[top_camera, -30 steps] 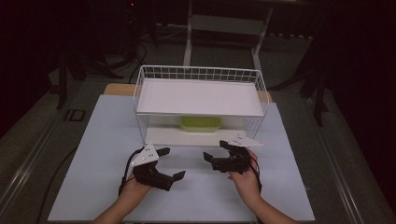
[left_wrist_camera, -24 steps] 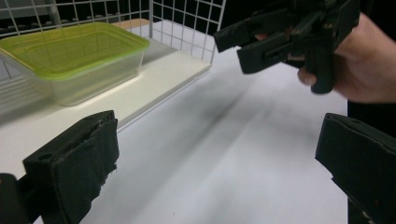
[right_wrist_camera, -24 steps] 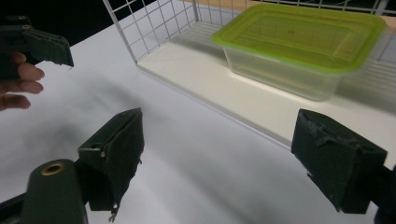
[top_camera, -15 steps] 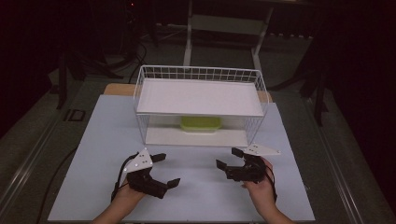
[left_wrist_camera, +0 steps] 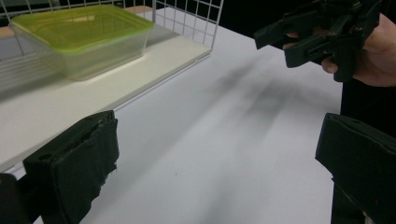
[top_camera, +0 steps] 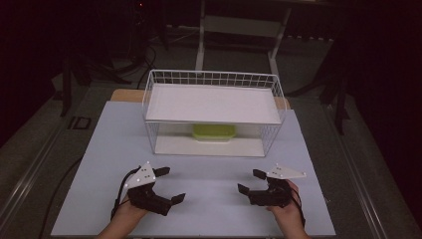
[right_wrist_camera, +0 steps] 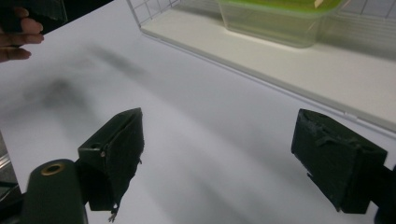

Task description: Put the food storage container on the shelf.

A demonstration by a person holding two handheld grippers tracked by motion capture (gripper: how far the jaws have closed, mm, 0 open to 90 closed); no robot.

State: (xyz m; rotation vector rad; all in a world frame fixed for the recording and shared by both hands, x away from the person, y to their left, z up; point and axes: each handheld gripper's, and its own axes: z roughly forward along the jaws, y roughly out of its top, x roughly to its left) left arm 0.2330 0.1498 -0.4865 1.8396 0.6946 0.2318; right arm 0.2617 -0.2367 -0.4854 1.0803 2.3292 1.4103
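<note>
— So, where is the green-lidded container (top_camera: 214,132)?

— At the centre of the high view, on the lower shelf of the white wire rack (top_camera: 213,79), under its upper board.

— And the tools?

— The left tool (top_camera: 168,185) sits lower left of the frame, the right tool (top_camera: 250,181) lower right, both over the white bench (top_camera: 209,174), well apart from the rack. Each has its jaws spread wide with nothing between them.
</note>
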